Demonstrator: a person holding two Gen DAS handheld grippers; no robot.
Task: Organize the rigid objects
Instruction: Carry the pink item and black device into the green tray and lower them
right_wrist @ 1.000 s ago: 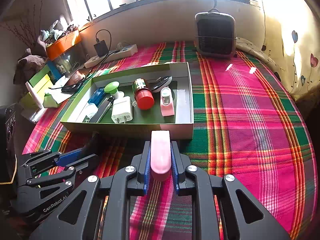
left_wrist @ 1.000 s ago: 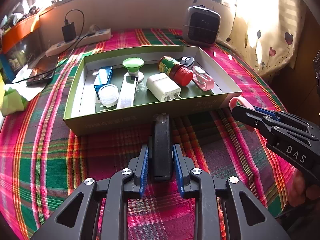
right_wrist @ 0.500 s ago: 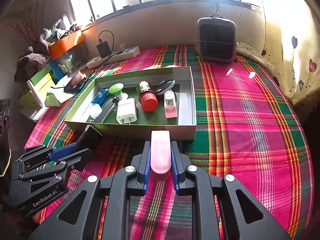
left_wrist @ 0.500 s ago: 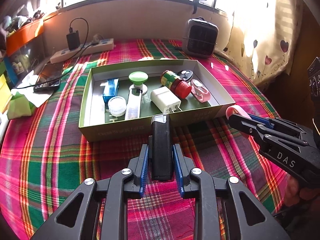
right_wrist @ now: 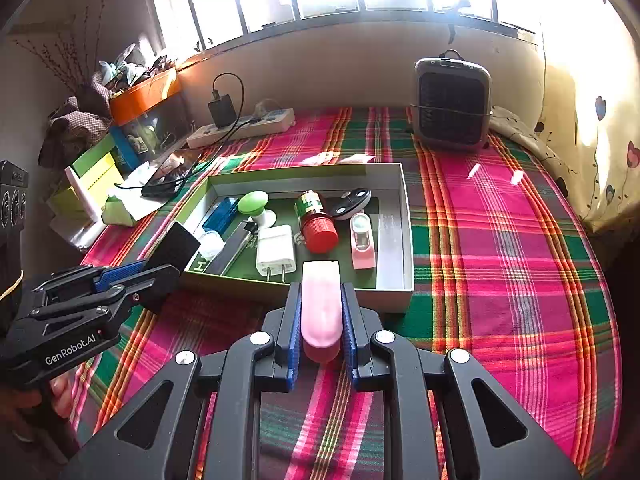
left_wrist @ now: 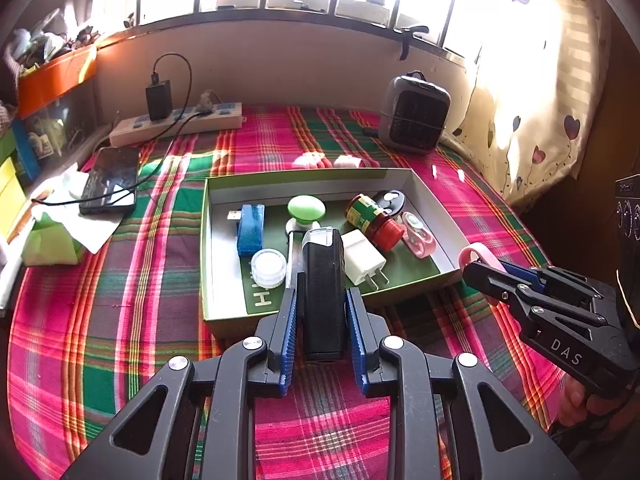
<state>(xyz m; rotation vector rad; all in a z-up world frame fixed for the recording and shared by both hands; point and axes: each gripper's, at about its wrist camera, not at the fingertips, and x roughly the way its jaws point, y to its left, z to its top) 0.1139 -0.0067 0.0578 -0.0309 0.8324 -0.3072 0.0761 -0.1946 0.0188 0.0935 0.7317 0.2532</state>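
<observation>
Left gripper (left_wrist: 322,312), angled downward, pinches black case (left_wrist: 323,292); right gripper (right_wrist: 321,320) pinches pink object (right_wrist: 321,304).

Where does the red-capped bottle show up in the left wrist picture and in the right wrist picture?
Left wrist: red-capped bottle lies in the tray's right half, beyond the white charger.
Right wrist: red-capped bottle lies mid-tray, right of the charger.
Shared landmark: grey heater, upper right in both.

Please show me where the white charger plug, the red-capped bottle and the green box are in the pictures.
white charger plug (right_wrist: 275,254), right wrist view, its flat top face
red-capped bottle (right_wrist: 319,233), right wrist view, its red cap
green box (right_wrist: 392,291), right wrist view, its near wall
</observation>
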